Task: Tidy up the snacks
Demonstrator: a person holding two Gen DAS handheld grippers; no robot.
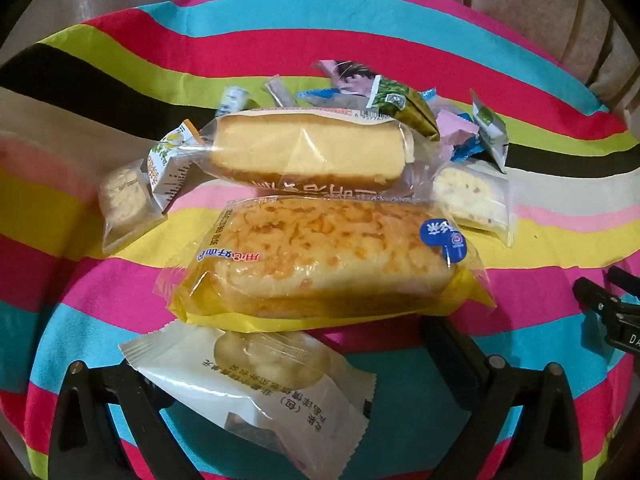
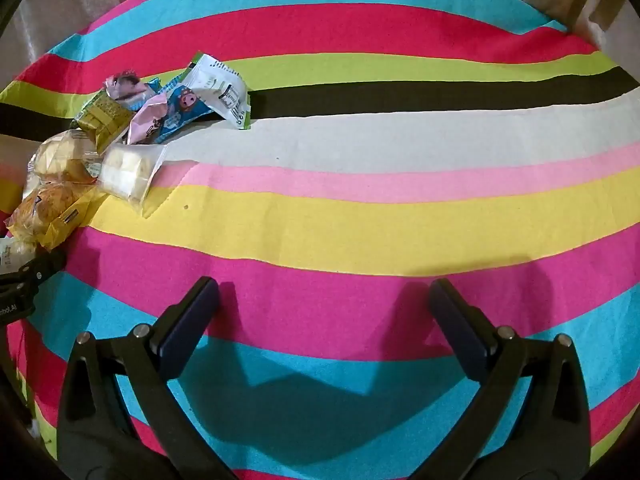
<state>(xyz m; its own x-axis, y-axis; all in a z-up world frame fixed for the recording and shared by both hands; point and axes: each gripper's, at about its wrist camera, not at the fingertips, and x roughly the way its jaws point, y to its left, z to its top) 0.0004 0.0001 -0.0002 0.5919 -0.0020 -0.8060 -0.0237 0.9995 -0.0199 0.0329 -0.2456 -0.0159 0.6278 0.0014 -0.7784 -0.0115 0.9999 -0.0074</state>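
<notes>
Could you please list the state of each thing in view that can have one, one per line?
left gripper: open, white pastry packet between its fingers, not pressed.
right gripper: open, empty, over bare cloth.
white pastry packet: sealed, lying flat.
yellow bread packet: sealed, lying flat.
clear cake packet: sealed.
striped cloth: spread flat.

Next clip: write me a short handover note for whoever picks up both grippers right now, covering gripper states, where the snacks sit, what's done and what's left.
Left gripper: open, a white-wrapped pastry packet lies between its fingers, not clamped.
Right gripper: open, nothing in it, above bare striped cloth.
Snacks: one loose heap on the cloth; yellow-wrapped bread, clear-wrapped cake slice, small sweets behind.
Done: no sorting visible.
Left: the whole pile; free cloth lies on the right gripper's side.
</notes>
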